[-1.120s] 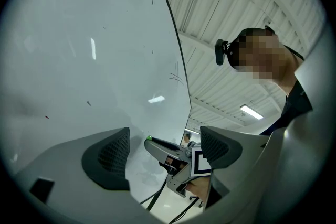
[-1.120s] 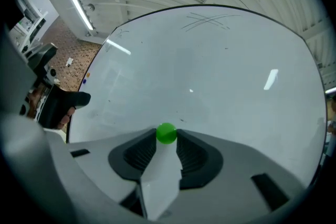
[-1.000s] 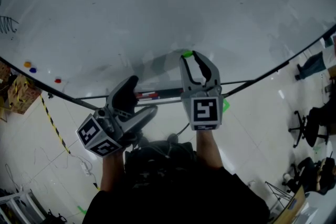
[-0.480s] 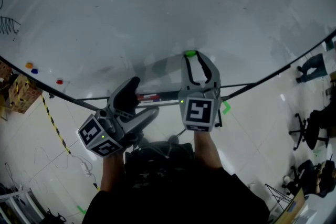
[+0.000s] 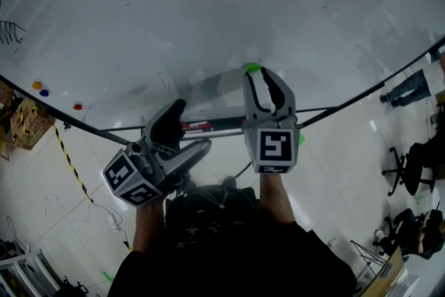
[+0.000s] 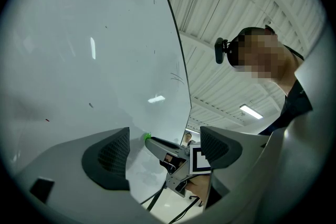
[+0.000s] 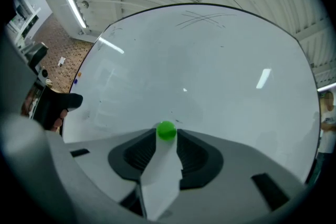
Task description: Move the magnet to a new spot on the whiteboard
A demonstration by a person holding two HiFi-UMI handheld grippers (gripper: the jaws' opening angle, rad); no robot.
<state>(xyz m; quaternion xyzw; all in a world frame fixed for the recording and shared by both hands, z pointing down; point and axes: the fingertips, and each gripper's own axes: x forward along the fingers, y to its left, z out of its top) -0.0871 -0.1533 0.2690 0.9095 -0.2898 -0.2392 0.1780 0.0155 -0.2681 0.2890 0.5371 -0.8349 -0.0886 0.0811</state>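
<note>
The fingers (image 7: 195, 158) of your right gripper (image 7: 167, 138) were pinched together on the green magnet (image 7: 167, 130). They held it at their very tips, with most of its rounded top standing proud of the pads. The magnet was low on the whiteboard (image 5: 208, 10), close above the bottom edge and about midway along it. It lay right at the surface, though no view showed for certain whether it was touching or just lifted off.

Your left gripper (image 5: 186, 133) hung below that bottom edge, left of the right one. Its fingers were spread wide with nothing between them, only the board and your other gripper beyond.

Three small magnets (image 5: 44, 92), orange, blue and red, dotted the board's lower left corner, well apart from yours. A tray (image 5: 208, 126) with markers ran under the bottom edge.

The magnet looked small, light, hard and smooth, so it was likely to squirt out of a shallow tip pinch. Its weight should have been no trouble, but the pull toward the board probably would. You would likely have done best to grip it across its sides, seated deeper between the pads. Tilting one edge up would likely have broken the hold better than dragging it straight off.
</note>
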